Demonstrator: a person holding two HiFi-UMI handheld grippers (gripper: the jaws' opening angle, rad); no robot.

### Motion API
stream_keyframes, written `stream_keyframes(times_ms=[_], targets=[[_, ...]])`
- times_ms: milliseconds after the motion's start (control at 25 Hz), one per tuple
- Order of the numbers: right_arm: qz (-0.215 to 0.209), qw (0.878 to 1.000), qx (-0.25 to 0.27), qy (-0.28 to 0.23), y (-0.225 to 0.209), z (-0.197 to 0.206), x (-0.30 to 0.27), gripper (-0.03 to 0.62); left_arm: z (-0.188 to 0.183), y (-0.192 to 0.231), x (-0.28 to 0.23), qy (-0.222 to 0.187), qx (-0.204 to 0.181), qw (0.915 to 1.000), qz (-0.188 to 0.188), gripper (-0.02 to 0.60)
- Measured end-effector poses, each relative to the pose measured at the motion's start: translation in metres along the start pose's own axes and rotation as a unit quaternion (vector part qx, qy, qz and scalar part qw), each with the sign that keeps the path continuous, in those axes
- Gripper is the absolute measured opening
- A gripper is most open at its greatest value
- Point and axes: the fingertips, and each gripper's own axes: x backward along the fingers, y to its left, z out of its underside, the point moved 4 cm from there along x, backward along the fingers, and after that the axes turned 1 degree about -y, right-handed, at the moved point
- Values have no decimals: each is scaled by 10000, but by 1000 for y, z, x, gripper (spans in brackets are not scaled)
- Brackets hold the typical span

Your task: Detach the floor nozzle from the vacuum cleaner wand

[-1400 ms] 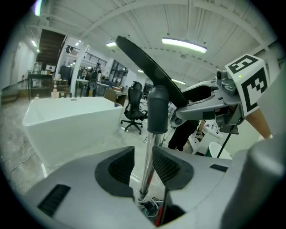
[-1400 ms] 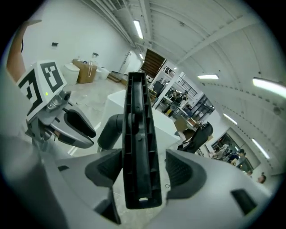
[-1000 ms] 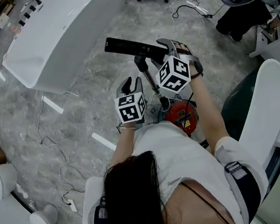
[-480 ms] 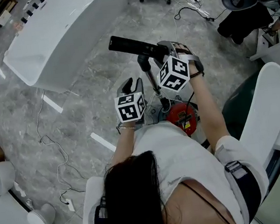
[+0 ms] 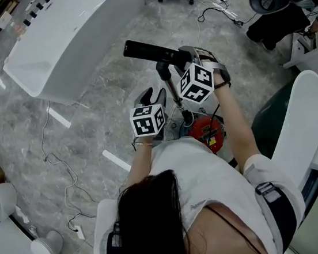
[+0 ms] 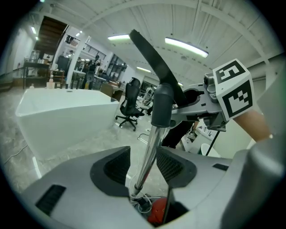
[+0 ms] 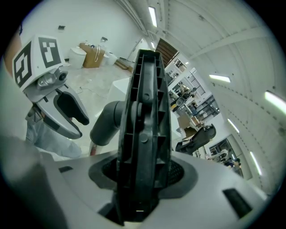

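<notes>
Room-wise: open marble floor [image 5: 104, 107] ahead and to the left, with the edge of a long white unit [image 5: 71, 30] beyond it and loose cables [image 5: 67, 182] trailing lower left. A white chair [image 5: 303, 116] crowds the right side. The floor nozzle [image 5: 149, 50] is up off the floor. It's a flat black bar with a ribbed underside, on a grey elbow [image 6: 161, 105] atop the chrome wand [image 5: 170, 90]. The right claw [image 5: 183, 53] has just been closing and clamps the nozzle. The left claw [image 5: 156, 95] has just been opening and sits loose around the wand, above the red vacuum body [image 5: 206, 132].

No legible text; the yellow label [image 5: 211, 140] on the red vacuum body [image 5: 201, 128] is unreadable.
</notes>
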Motion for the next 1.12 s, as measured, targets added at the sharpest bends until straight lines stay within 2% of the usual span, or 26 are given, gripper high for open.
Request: stream_keyframes(times_ms=[240, 360, 480, 800, 1120], targets=[[-52, 9999, -51, -69, 1, -1, 2, 216, -4, -6, -5, -35, -8, 9991, 430, 215], [-64, 9999, -72, -74, 1, -2, 0, 215, -9, -11, -11, -143, -46, 9973, 712, 222], [-60, 9999, -94, -63, -2, -1, 0, 215, -14, -15, -20, -187, -119, 9962, 838, 225], [-63, 9998, -177, -90, -4, 0, -1, 213, -13, -17, -43, -292, -364, 9953, 853, 233], [-84, 9996, -261, -98, -4, -1, 0, 213, -10, -20, -66, -382, -366, 9950, 845, 233]])
